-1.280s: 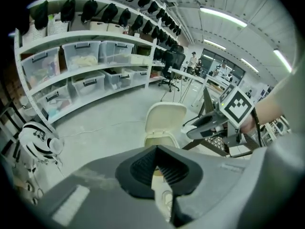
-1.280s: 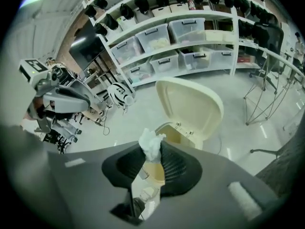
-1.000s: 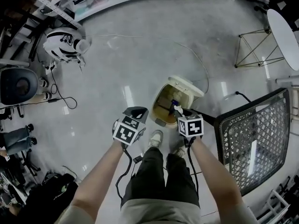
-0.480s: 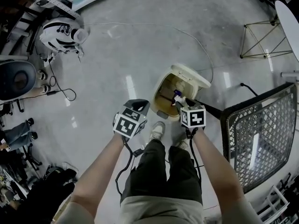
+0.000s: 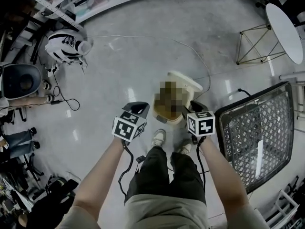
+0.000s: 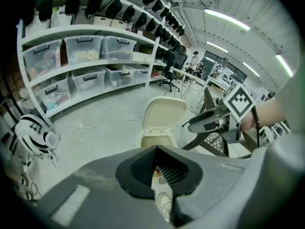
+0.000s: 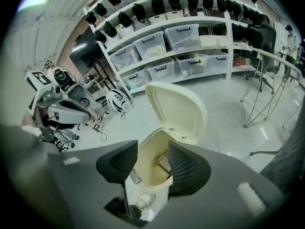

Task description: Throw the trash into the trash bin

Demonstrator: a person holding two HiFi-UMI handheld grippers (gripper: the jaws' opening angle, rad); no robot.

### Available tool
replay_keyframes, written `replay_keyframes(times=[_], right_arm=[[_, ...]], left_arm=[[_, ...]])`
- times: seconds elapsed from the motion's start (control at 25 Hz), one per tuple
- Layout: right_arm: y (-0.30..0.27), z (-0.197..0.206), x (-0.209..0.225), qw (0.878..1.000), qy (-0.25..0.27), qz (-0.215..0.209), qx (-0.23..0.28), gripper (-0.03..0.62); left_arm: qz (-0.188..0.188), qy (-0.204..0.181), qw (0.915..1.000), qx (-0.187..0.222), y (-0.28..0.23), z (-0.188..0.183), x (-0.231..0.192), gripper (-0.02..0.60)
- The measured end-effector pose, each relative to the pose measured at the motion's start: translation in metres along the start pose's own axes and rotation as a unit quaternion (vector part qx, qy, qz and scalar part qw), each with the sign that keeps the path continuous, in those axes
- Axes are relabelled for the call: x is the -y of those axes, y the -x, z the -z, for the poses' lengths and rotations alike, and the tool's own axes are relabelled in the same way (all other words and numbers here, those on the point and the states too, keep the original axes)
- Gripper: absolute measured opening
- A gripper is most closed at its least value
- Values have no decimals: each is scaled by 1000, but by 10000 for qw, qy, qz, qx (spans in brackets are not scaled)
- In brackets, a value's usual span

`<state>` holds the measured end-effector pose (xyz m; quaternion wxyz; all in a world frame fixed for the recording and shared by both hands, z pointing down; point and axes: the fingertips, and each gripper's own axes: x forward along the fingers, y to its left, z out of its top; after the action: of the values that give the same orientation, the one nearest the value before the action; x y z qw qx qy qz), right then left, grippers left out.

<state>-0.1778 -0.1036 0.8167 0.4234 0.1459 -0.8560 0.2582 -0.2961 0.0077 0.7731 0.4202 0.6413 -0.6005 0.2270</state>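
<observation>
right hand-held gripper [image 7: 153, 166] has just been opening and now sits wide and empty, the trash [image 7: 164, 164] it carried is down inside the open trash bin [image 7: 177, 109], left hand-held gripper [image 6: 156, 168] pinched closed on nothing, so looks basically done

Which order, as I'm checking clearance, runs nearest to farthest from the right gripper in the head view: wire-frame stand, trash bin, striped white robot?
From the right gripper, whose jaws have just been opening with nothing between them:
1. trash bin, directly ahead of it, lid up.
2. wire-frame stand, farther off, upper right.
3. striped white robot, far upper left.
</observation>
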Motion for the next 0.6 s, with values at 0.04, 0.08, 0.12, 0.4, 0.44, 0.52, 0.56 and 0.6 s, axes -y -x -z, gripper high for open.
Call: replay_keyframes(times=[0.04,0.08,0.12,0.4,0.44,0.52,0.56,0.6], right_arm=[[13,-8,-1,9999,-2,-8,124,206],[27,-14,-2,9997,-48,-26,247,202],[41,-21,-3,9992,-117,-44,370,199],[166,-79,-18,9910,-64,10,1335,105],[184,-87,-22,9890,-36,8,1480,96],[221,-103,-29,9844,25,8,1758,82],[239,-112,-33,9818,28,2,1901,78],[256,-120,-37,9787,-7,-19,2055,73]], left_arm=[[-18,-29,10000,69,6,-7,3,3],[-31,-65,9999,138,12,-13,6,3],[-36,-124,9997,211,19,-21,10,3],[-56,-633,9938,918,89,-94,55,3],[-63,-674,9926,1009,100,-105,62,3],[-67,-673,9904,1205,122,-127,76,3],[-58,-636,9892,1320,135,-139,83,3],[-44,-604,9875,1454,147,-151,90,3]])
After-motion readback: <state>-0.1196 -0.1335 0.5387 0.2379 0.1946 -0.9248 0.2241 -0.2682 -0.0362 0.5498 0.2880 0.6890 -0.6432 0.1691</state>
